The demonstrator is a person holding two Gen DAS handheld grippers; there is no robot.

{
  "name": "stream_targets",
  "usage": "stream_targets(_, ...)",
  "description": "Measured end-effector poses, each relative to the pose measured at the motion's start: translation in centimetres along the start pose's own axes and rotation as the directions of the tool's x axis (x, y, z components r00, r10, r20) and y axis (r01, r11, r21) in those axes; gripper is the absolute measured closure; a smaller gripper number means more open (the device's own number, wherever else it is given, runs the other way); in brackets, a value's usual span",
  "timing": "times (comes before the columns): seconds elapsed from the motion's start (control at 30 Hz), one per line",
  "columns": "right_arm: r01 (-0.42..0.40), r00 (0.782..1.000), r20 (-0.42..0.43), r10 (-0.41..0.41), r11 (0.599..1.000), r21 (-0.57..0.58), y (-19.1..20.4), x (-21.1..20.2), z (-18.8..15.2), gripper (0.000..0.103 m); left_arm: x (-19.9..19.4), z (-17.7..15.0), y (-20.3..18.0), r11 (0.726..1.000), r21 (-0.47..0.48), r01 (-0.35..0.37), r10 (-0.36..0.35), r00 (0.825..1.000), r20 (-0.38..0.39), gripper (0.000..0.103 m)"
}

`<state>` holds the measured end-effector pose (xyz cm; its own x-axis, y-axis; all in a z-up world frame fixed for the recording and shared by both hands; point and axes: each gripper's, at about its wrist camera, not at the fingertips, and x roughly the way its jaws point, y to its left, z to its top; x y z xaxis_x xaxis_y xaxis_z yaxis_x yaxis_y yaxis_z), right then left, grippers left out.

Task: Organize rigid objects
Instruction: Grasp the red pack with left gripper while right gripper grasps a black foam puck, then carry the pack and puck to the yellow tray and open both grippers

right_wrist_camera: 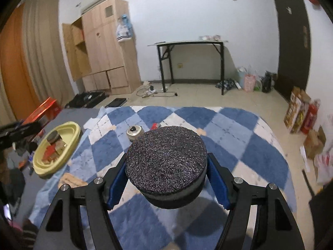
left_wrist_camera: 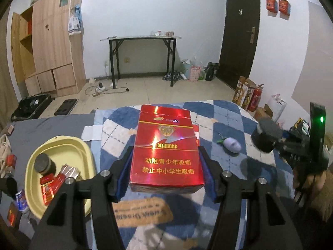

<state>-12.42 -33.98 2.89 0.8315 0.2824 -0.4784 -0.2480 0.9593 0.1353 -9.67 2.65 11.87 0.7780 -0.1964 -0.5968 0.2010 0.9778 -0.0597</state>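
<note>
Left gripper (left_wrist_camera: pixel 166 170): my jaws are clamped on a red cigarette pack (left_wrist_camera: pixel 165 148), blue pads pressing both long sides, pack held flat and lifted above the blue-and-white checked rug (left_wrist_camera: pixel 224 112). Readable print on the pack: "DIAMOND" in gold under a diamond emblem, then two gold lines, "劝阻青少年吸烟" and "禁止中小学生吸烟"; small text near the top edge is too glared to read fully. Right gripper (right_wrist_camera: pixel 166 179): my jaws are closed on a black round puck (right_wrist_camera: pixel 166 162) with a speckled foam-like top, pads on its left and right rim, also held clear of the rug; no label visible on it. From the left camera I see the right gripper off to the right with the puck and a green LED lit on its body. Both grippers point forward, roughly level, toward the far wall. Yellow oval tray (left_wrist_camera: pixel 35 160) sits left of the rug on grey bedding, holding a second dark round puck (left_wrist_camera: pixel 44 163) and red packs (left_wrist_camera: pixel 50 187). A tan label (left_wrist_camera: pixel 143 212) on the rug below the left gripper has upside-down script, unreadable to me. A pale purple toy (left_wrist_camera: pixel 232 144) lies on the rug right of the pack. In the right view a small silver can (right_wrist_camera: pixel 134 133) stands on the rug beyond the puck.
</note>
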Motion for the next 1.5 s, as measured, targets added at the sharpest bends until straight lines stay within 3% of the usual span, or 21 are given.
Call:
stream_targets(0.2,0.023,0.997,0.064,-0.030,0.995,0.099,-1.8,-5.6,-0.7,0.033,-1.4,-2.2,1.4,0.998,-0.054,-0.032,0.033,0.999,0.022,0.043)
stream_targets(0.33,0.044,0.998,0.038,-0.050,0.986,0.162,-2.7,-5.8,-2.0,0.033,-1.0,-2.1,2.4,0.995,-0.094,-0.046,0.049,0.998,0.029,0.043)
stream_targets(0.53,0.048,0.999,-0.016,-0.047,0.995,0.087,-0.6,-3.7,-1.8,0.033,-1.2,-1.8,4.0,0.987,-0.151,-0.048,0.055,0.998,0.044,0.043)
stream_targets(0.6,0.035,0.999,-0.035,-0.033,0.998,0.055,0.3,-3.0,-1.7,0.033,-1.5,-1.4,5.2,0.984,-0.148,-0.094,0.101,0.994,0.042,0.043)
stream_targets(0.73,-0.013,0.998,-0.064,0.012,1.000,-0.012,2.4,-1.6,-1.2,0.033,-3.8,-0.1,10.8,0.954,-0.257,-0.151,0.178,0.980,0.084,0.043)
stream_targets(0.9,-0.123,0.991,-0.076,0.113,0.984,-0.132,8.0,1.0,0.9,0.033,-4.2,-0.6,17.7,0.906,-0.322,-0.275,0.299,0.954,0.026,0.043)
stream_targets(1.03,-0.238,0.970,-0.083,0.227,0.958,-0.162,14.3,4.4,3.9,0.033,-2.7,-3.3,22.6,0.871,-0.399,-0.287,0.276,0.957,-0.087,0.043)
stream_targets(1.23,-0.399,0.917,-0.128,0.378,0.884,-0.244,26.3,11.7,8.0,0.033,0.9,-7.3,26.6,0.839,-0.434,-0.329,0.256,0.942,-0.218,0.043)
stream_targets(1.4,-0.471,0.879,-0.213,0.427,0.849,-0.240,33.0,18.9,8.8,0.033,2.5,-10.0,28.5,0.829,-0.459,-0.320,0.230,0.943,-0.242,0.043)
stream_targets(1.5,-0.479,0.869,-0.264,0.418,0.844,-0.240,35.5,23.1,9.0,0.033,3.7,-10.9,29.6,0.825,-0.446,-0.347,0.231,0.928,-0.293,0.043)
